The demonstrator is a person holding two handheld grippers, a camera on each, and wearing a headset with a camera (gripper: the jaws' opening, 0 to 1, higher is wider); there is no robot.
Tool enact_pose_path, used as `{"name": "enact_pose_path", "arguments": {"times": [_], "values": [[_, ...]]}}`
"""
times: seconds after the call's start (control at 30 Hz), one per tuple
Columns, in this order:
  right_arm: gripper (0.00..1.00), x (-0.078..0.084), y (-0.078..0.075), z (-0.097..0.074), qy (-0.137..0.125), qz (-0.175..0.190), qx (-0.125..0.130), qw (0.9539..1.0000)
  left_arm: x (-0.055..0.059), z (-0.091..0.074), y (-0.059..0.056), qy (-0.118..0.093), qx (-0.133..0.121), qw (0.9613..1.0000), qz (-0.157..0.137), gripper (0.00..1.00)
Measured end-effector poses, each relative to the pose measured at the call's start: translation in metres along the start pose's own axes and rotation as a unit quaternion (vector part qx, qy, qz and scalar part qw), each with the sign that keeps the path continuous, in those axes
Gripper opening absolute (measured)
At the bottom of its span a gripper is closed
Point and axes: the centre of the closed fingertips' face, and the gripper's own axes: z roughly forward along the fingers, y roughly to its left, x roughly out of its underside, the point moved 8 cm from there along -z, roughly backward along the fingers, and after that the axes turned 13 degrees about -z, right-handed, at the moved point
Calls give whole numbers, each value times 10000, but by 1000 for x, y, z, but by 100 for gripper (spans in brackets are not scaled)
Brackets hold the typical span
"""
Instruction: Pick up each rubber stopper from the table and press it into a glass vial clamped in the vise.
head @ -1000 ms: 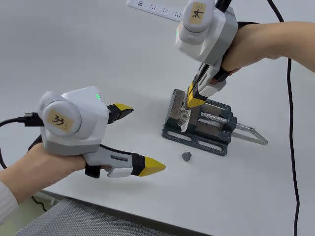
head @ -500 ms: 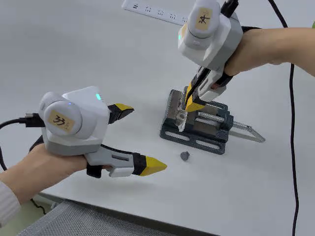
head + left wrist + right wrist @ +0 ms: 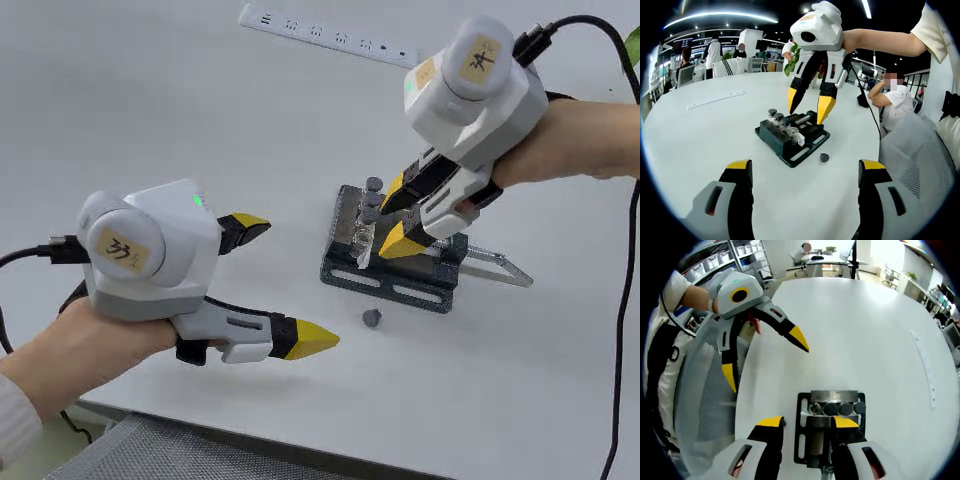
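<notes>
Jaws spread, empty, on left gripper and right gripper, right hovering over vise, stoppered vials clamped, loose rubber stopper on table

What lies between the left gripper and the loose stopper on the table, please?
Just bare table: in the head view, nothing sits between the left gripper and the stopper.

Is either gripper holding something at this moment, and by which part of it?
Nothing is held. The left gripper and the right gripper are both open and empty; one stopper lies on the table.
</notes>
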Motion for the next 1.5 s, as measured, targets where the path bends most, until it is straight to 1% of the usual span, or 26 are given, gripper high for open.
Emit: {"name": "enact_pose_path", "arguments": {"times": [0.13, 0.2, 0.33, 0.43, 0.57, 0.63, 0.67, 0.7, 0.73, 0.83, 0.93, 1.0, 1.07, 1.1, 1.13, 1.2, 1.33, 1.43, 1.47, 1.5], "values": [[49, 3, 6, 1, -301, 99, 232, 9992, -2, 1, -2, 11, 16, 10000, 19, 86], [56, 6, 9, 2, -395, 139, 297, 9987, -3, 1, -3, 8, 24, 10000, 21, 86], [66, 12, 16, 2, -544, 168, 366, 9977, -6, 1, -6, 3, 28, 10000, 51, 86], [75, 17, 21, 2, -634, 177, 506, 9965, -8, 0, -8, 1, 28, 10000, 79, 86], [81, 24, 30, 1, -686, 217, 563, 9958, -11, -2, -11, 27, 22, 9999, 131, 86], [83, 27, 34, 1, -692, 223, 645, 9953, -13, -2, -14, 20, 10, 9999, 142, 86], [84, 28, 36, 1, -721, 251, 656, 9949, -13, -2, -15, 22, 8, 9999, 146, 86], [85, 29, 39, 1, -805, 330, 661, 9940, -13, -2, -16, 34, -1, 9999, 164, 86], [86, 31, 41, 1, -821, 338, 691, 9937, -13, -2, -17, 37, -4, 9998, 178, 86], [88, 36, 47, 2, -810, 367, 737, 9933, -11, 0, -17, 54, -2, 9998, 201, 86], [89, 40, 53, 1, -833, 436, 809, 9923, -10, 2, -21, 80, -15, 9998, 180, 86], [92, 42, 59, 0, -866, 490, 839, 9915, -9, 3, -23, 88, -25, 9998, 169, 85], [95, 45, 61, -1, -901, 462, 974, 9901, -9, 5, -24, 131, -42, 9997, 189, 84], [97, 47, 62, -1, -902, 520, 987, 9896, -9, 6, -25, 135, -41, 9997, 184, 83], [97, 50, 63, -1, -913, 590, 1012, 9889, -9, 7, -26, 159, -68, 9997, 176, 82], [99, 53, 66, -2, -958, 619, 1079, 9876, -8, 10, -28, 169, -111, 9997, 138, 80], [99, 58, 73, -4, -989, 718, 1161, 9857, -6, 18, -33, 193, -151, 9997, 86, 77], [99, 60, 77, -5, -1045, 790, 1231, 9837, -2, 24, -37, 226, -184, 9996, 53, 74], [99, 62, 79, -5, -1069, 829, 1242, 9830, 0, 27, -39, 291, -228, 9993, 56, 73], [99, 63, 80, -5, -1075, 830, 1251, 9828, 1, 29, -40, 297, -212, 9993, 65, 71]]}}
